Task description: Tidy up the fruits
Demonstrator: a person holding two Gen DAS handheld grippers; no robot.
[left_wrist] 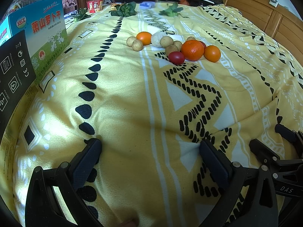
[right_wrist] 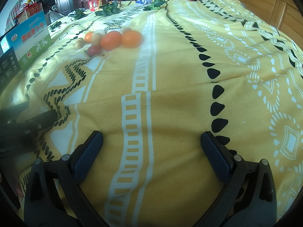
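A cluster of produce lies on the yellow patterned bedspread (left_wrist: 132, 98): a large orange (left_wrist: 192, 50), two smaller oranges (left_wrist: 212, 53) (left_wrist: 144, 37), a red tomato (left_wrist: 176, 57), several small potatoes (left_wrist: 137, 45) and a pale round item (left_wrist: 157, 38). The same cluster shows in the right wrist view, with the large orange (right_wrist: 111, 40) and the tomato (right_wrist: 93, 50). My left gripper (left_wrist: 150, 147) is open and empty, resting low on the bedspread well short of the cluster. My right gripper (right_wrist: 151, 140) is open and empty, to the right of the left one and far from the fruit.
A blue-green printed carton (left_wrist: 47, 34) and a black box (left_wrist: 13, 71) stand at the left edge. Leafy greens (left_wrist: 124, 9) and a red packet (left_wrist: 94, 5) lie at the far end. A wooden headboard (left_wrist: 265, 15) rises at right. The right gripper's body (left_wrist: 280, 160) shows in the left view.
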